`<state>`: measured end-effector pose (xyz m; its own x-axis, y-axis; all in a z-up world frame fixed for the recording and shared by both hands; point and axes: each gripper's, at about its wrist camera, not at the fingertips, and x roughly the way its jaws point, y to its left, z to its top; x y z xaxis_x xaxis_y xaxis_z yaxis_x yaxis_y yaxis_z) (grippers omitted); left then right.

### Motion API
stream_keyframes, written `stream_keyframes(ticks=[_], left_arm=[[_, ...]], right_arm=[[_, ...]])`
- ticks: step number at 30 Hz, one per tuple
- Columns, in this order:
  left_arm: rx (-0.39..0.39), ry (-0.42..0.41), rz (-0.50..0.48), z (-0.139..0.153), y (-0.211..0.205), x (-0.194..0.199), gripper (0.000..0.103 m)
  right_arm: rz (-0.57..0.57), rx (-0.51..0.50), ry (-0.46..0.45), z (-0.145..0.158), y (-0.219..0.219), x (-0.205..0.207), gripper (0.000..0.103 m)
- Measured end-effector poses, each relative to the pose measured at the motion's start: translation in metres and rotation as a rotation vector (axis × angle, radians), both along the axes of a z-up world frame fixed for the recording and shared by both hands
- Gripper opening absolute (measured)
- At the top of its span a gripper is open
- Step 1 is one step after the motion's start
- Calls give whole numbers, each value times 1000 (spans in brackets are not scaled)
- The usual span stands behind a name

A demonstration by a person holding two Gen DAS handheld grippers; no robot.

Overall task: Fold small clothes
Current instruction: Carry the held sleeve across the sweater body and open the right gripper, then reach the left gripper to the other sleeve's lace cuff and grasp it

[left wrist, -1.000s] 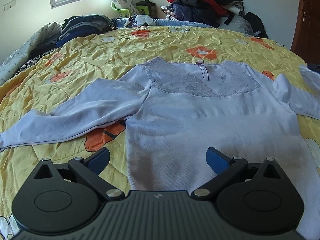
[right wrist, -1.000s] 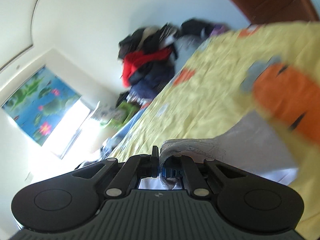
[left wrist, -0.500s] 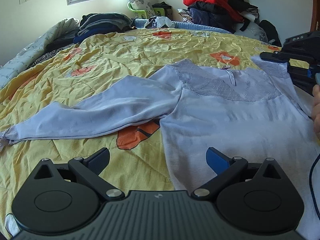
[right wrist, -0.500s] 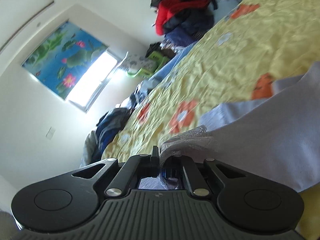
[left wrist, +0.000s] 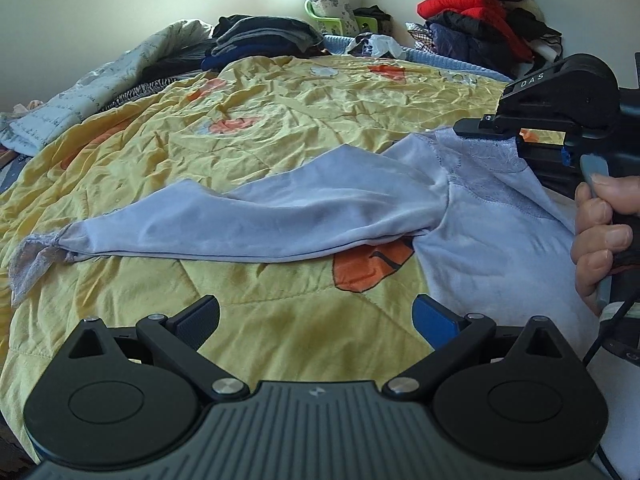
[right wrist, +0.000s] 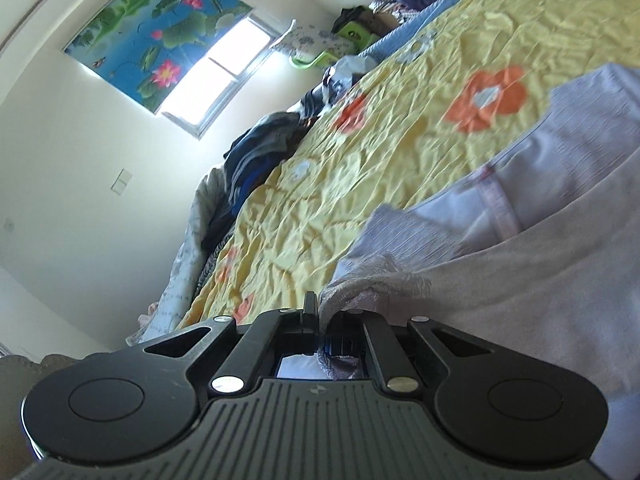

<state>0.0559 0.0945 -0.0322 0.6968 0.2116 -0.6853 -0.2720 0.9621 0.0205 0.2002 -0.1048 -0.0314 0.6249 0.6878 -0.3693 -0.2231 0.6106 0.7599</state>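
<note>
The lilac top (left wrist: 472, 248) is pinched at its lace shoulder by the clenched right gripper (left wrist: 516, 140). Its sleeve (left wrist: 248, 224) is stretched sideways ahead of the left gripper (left wrist: 316, 316), which is spread and empty, and nearer.

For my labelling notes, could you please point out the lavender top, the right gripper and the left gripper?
lavender top (left wrist: 312, 216): left wrist view, on its outstretched sleeve.
right gripper (left wrist: 516, 140): left wrist view, fingertips pinching the lace edge.
left gripper (left wrist: 316, 316): left wrist view, gap between fingertips.
</note>
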Motion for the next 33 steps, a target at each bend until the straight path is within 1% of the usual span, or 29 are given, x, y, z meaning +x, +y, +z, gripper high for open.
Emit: stream_keyframes(ticks=[5, 7, 12, 16, 17, 18, 19, 20, 23, 26, 28, 30, 31, 33], left_arm=[[-11, 15, 27, -2, 12, -5, 103], [-13, 18, 31, -2, 14, -7, 103], [-26, 20, 36, -2, 18, -8, 103], [-23, 18, 44, -1, 21, -11, 103], [-25, 19, 47, -1, 22, -11, 103], [-29, 19, 51, -1, 24, -12, 103], [-32, 19, 57, -1, 26, -12, 103], [-35, 20, 65, -1, 29, -13, 103], [-41, 25, 87, -2, 37, -16, 103], [-54, 26, 119, -4, 47, -19, 103], [-76, 29, 142, -5, 55, -21, 103], [-104, 32, 158, -6, 63, -23, 103], [-115, 30, 166, -6, 68, -24, 103], [-124, 14, 192, -4, 80, -27, 103]], right_arm=[[40, -59, -23, 2, 27, -2, 10], [51, -60, -5, 0, 31, -1, 12], [61, -64, 39, -10, 40, 4, 14], [97, -75, 45, -14, 54, 2, 16], [110, -76, 49, -14, 57, 2, 18], [122, -70, 55, -15, 60, 1, 25], [138, -58, 56, -15, 63, -1, 34], [156, -47, 50, -14, 66, -2, 37], [189, -44, 27, -6, 70, -9, 39], [196, -31, 34, -4, 69, -13, 41], [188, -62, 62, -8, 69, -12, 47], [184, -107, 93, -13, 70, -12, 49], [181, -104, 90, -14, 69, -14, 49], [201, -109, 51, -7, 71, -22, 49]])
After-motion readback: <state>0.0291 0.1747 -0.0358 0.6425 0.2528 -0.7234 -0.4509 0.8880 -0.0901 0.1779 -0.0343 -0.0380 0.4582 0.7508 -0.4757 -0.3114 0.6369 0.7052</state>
